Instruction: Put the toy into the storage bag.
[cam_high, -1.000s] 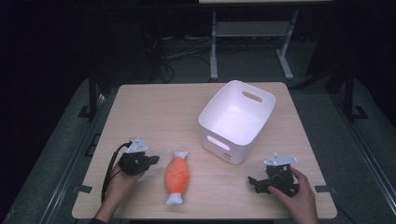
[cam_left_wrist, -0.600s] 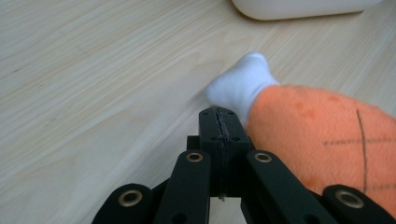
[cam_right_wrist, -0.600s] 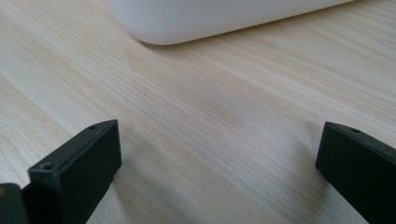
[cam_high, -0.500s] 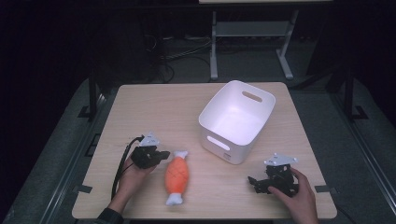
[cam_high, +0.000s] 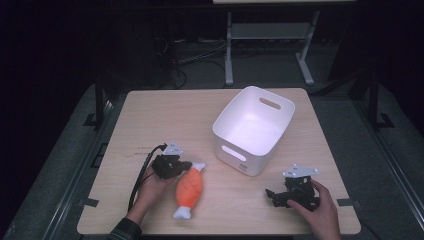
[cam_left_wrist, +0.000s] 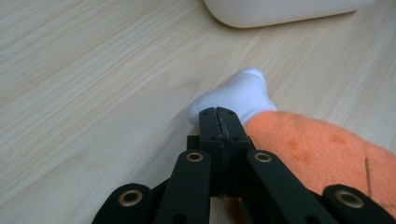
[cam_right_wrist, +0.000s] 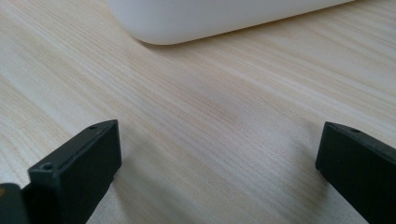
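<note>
High view: the left gripper (cam_high: 176, 166) is lying low at the near left of the table, its jaws pressed together with nothing between them, its tip just beside the upper white end of the orange plush toy (cam_high: 189, 188). In the left gripper view the closed jaws are sitting against that white end (cam_left_wrist: 236, 95), with the orange body (cam_left_wrist: 327, 156) spreading off to the right. The right gripper (cam_high: 278, 196) is resting near the front right edge, its jaws standing wide apart over bare wood; in the right gripper view the two black fingers (cam_right_wrist: 81, 161) are framing an empty stretch of pale grain. The toy is lying diagonally between the two grippers, well apart from the right one. Beyond it, the white bin (cam_high: 254, 129) with slotted handles is sitting toward the right of centre. The table (cam_high: 165, 112) is showing a light wooden top with rounded corners. Around it the room is lying dark: grey floor, loose cables (cam_high: 192, 57) and a metal stand (cam_high: 267, 35) at the back.
</note>
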